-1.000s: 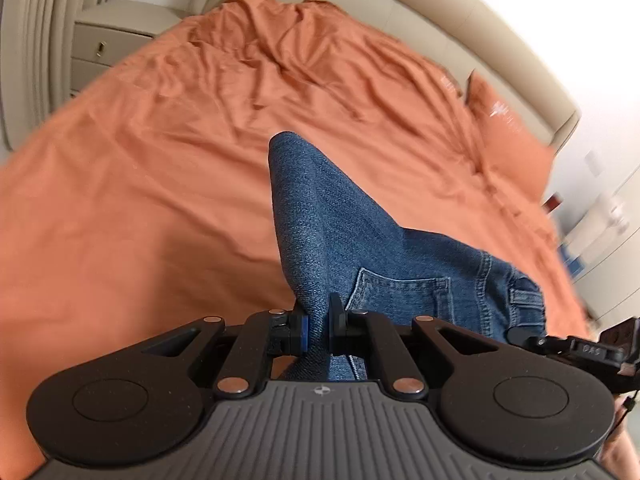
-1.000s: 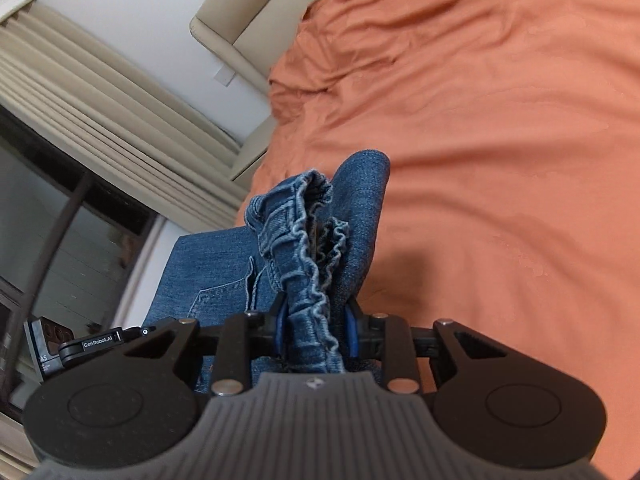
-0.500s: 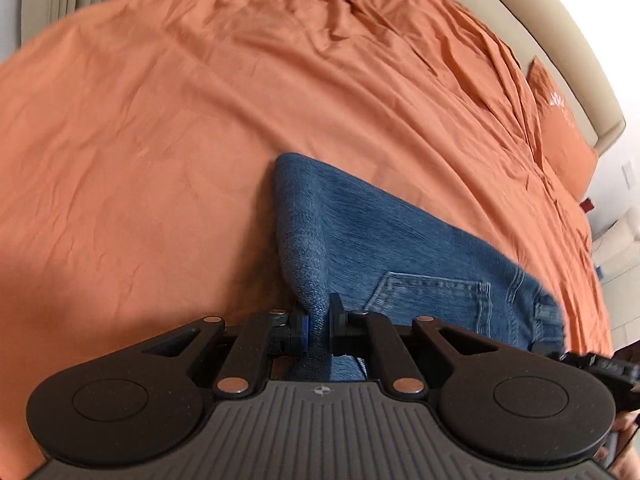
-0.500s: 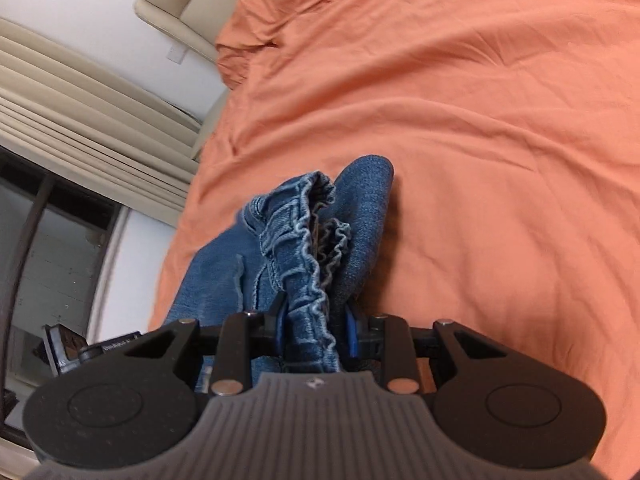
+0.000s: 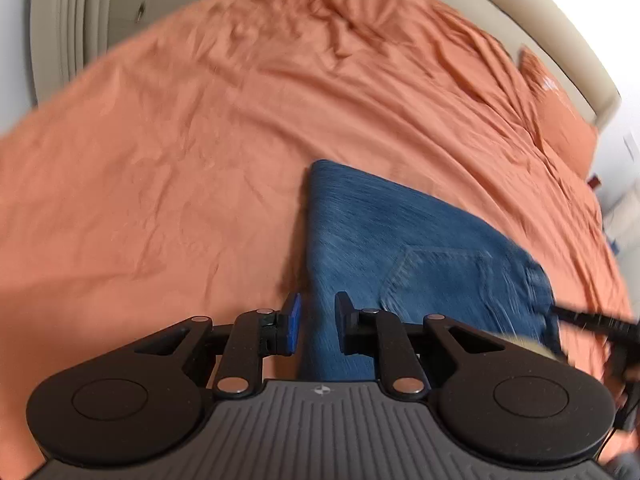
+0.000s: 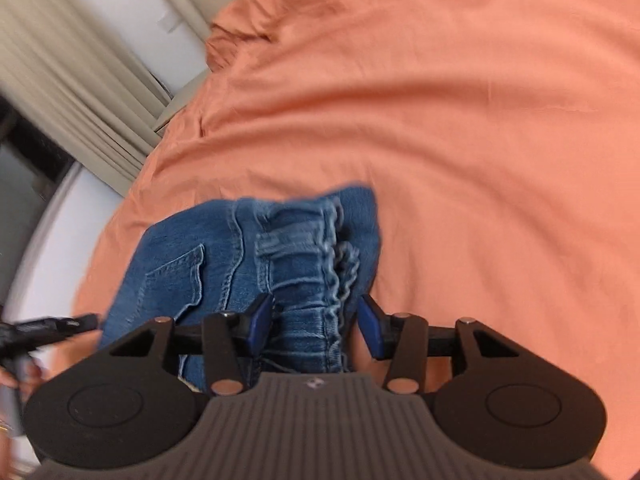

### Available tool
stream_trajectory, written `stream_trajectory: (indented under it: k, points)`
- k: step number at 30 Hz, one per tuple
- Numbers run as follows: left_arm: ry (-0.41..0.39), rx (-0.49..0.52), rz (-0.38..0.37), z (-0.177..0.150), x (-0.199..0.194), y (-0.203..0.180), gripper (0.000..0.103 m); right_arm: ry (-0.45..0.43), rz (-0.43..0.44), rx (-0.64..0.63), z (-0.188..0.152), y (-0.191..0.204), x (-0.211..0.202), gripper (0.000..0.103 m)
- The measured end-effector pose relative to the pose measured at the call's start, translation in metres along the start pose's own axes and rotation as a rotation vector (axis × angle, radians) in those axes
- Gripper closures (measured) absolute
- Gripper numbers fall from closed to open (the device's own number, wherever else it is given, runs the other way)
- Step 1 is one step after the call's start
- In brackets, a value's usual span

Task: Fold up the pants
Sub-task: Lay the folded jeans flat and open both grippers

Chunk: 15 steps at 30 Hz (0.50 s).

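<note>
The folded blue jeans (image 5: 404, 248) lie flat on the orange bedsheet (image 5: 180, 160), near the bed's edge closest to the cameras, with a back pocket facing up and one folded edge running straight away from the left gripper (image 5: 317, 324). That gripper's jaws stand apart, with the denim edge lying between them but not pinched. The right gripper (image 6: 316, 326) is over the gathered waistband (image 6: 308, 248), which is bunched and ruffled; its jaws are spread wide, the blue pads (image 6: 370, 326) clear of the cloth on both sides. An orange pillow (image 5: 560, 108) rests at the far right corner against the beige headboard (image 5: 552, 24). Cream curtains (image 6: 68, 80) hang beyond the bed's left edge.
</note>
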<state>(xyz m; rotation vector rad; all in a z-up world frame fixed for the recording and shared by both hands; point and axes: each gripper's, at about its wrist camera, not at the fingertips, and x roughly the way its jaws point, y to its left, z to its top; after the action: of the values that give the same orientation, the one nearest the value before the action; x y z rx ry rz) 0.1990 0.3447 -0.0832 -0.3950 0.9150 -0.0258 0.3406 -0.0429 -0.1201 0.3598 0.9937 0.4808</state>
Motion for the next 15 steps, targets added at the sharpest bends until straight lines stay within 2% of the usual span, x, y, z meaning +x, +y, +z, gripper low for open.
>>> stream_trajectory:
  k: [3, 5, 8, 11, 15]
  points:
    - [-0.025, 0.074, -0.006, -0.025, -0.018, -0.022, 0.084, -0.074, -0.018, -0.129, -0.01, 0.023, -0.029, 0.061]
    - [-0.021, 0.102, 0.003, -0.041, -0.017, -0.035, 0.084, -0.096, -0.022, -0.244, -0.022, 0.044, -0.037, 0.066]
    - [0.019, 0.114, 0.084, -0.061, -0.002, -0.04, 0.084, -0.081, -0.058, -0.372, -0.042, 0.065, -0.027, 0.066]
    - [0.043, 0.115, 0.136, -0.074, 0.01, -0.034, 0.089, -0.041, -0.125, -0.391, -0.053, 0.061, -0.006, 0.068]
    - [0.066, 0.114, 0.158, -0.074, 0.017, -0.031, 0.092, -0.007, -0.142, -0.365, -0.054, 0.049, 0.015, 0.072]
